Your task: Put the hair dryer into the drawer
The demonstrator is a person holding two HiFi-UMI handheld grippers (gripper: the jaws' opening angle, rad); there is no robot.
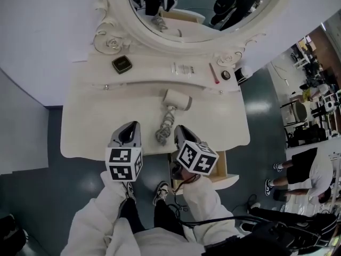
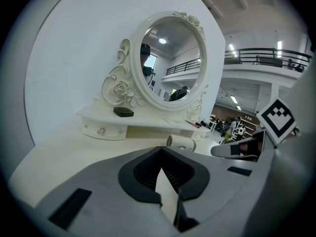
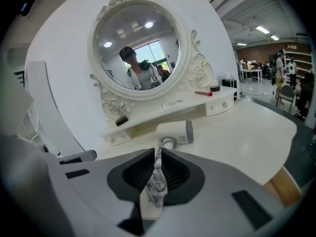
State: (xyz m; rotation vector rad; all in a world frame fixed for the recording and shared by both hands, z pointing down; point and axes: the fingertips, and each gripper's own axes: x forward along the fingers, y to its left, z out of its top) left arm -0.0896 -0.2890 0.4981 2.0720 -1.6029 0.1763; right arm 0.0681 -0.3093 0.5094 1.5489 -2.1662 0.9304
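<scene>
Where the cream hair dryer (image 1: 177, 100) lies mid-top on the white vanity table (image 1: 96, 127), its bundled grey cord (image 1: 165, 128) trails toward the front edge. Right gripper (image 3: 154, 154): jaws nearly closed, cord showing between them. Left gripper (image 2: 162, 149): closed, empty.

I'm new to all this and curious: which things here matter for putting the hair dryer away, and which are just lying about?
Part of the job: hair dryer, its bundled cord, open drawer.

Just lying about: black box, red stick, small round pot, all on the shelf under the mirror.
</scene>
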